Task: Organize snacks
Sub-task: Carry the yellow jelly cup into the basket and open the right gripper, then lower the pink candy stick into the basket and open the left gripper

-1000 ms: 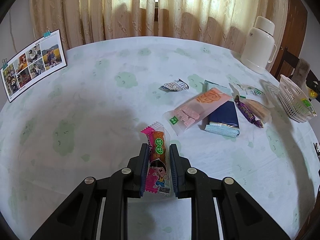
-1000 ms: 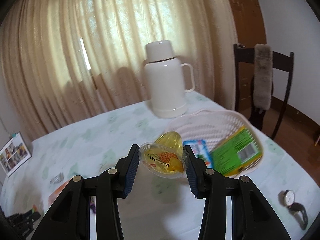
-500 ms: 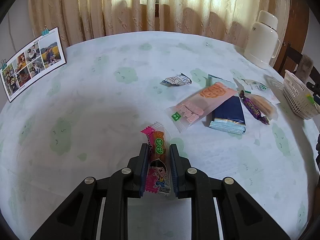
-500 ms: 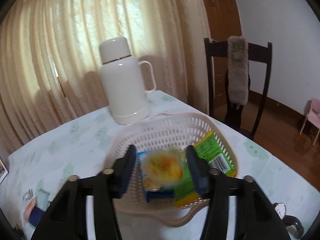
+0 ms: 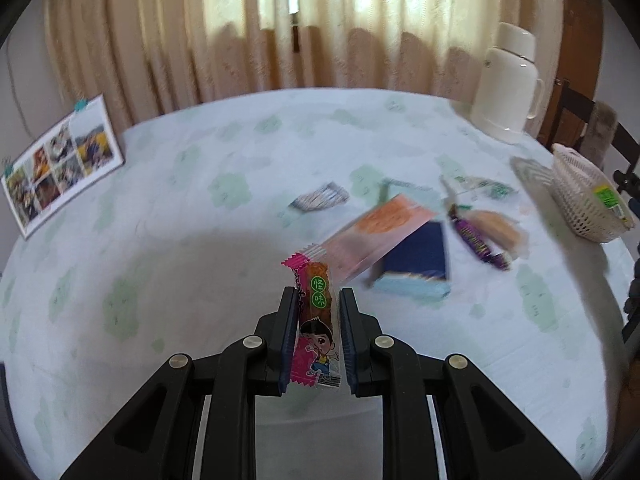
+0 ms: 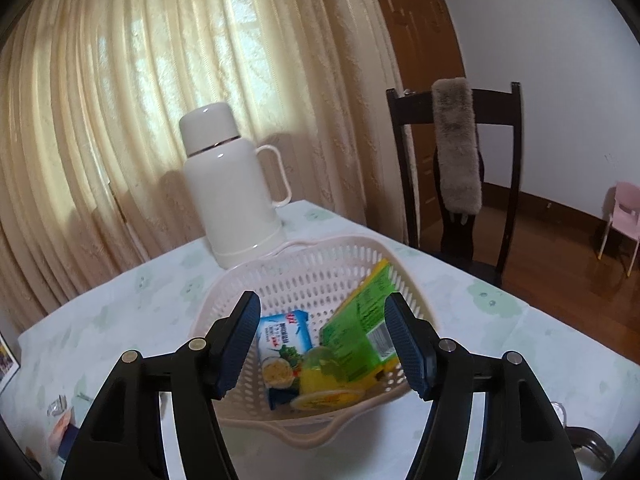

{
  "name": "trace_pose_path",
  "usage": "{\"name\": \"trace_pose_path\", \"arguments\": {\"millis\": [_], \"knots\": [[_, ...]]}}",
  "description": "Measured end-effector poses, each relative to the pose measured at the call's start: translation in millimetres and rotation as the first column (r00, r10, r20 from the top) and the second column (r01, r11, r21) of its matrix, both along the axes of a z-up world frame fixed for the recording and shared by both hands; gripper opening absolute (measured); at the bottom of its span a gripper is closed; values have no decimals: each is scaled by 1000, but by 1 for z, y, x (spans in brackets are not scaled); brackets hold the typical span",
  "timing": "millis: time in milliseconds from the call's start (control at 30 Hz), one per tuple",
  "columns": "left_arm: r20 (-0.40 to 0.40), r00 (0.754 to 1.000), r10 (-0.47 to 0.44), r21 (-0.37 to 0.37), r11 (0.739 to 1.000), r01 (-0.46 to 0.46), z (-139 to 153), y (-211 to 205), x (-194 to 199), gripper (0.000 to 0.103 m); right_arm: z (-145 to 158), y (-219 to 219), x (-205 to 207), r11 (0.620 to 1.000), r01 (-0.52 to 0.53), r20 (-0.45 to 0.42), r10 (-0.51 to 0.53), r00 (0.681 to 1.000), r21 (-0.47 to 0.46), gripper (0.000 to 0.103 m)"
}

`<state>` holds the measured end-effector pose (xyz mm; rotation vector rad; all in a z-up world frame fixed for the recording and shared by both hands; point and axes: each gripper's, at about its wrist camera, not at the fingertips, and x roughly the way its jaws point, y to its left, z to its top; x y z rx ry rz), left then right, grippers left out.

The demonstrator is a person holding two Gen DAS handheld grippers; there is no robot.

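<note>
My left gripper (image 5: 318,300) is shut on a pink and orange candy packet (image 5: 316,320) and holds it above the table. Loose snacks lie ahead: a pink cracker bag (image 5: 376,232), a dark blue packet (image 5: 416,268), a purple bar (image 5: 478,242) and a small silver wrapper (image 5: 320,200). My right gripper (image 6: 322,312) is open over the white basket (image 6: 320,276). In the basket lie a yellow jelly cup (image 6: 326,380), a blue packet (image 6: 282,340) and a green packet (image 6: 360,332). The basket also shows at the left wrist view's right edge (image 5: 580,200).
A white thermos (image 6: 232,184) stands behind the basket, near the curtain. A dark chair (image 6: 456,168) stands past the table's right edge. A photo card (image 5: 60,164) leans at the far left of the round table (image 5: 160,240). A watch (image 6: 580,436) lies at the right.
The jelly cup has left my right gripper and now lies in the basket; the gripper has opened wide. My left gripper has moved with the candy packet still in it.
</note>
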<state>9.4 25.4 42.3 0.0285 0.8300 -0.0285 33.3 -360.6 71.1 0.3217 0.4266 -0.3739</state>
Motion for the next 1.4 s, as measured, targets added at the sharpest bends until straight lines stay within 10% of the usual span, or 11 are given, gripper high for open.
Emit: {"name": "trace_pose_path", "arguments": {"millis": [467, 1267, 1400], "knots": [[81, 966, -244, 22, 970, 243, 45, -121, 33, 19, 0, -22, -20, 993, 53, 61, -59, 996, 102, 67], [61, 831, -553, -85, 827, 556, 45, -316, 90, 22, 12, -51, -54, 965, 149, 166, -187, 968, 217, 69], [58, 828, -557, -119, 820, 560, 42, -321, 96, 67, 14, -51, -56, 965, 153, 178, -193, 965, 212, 70]]}}
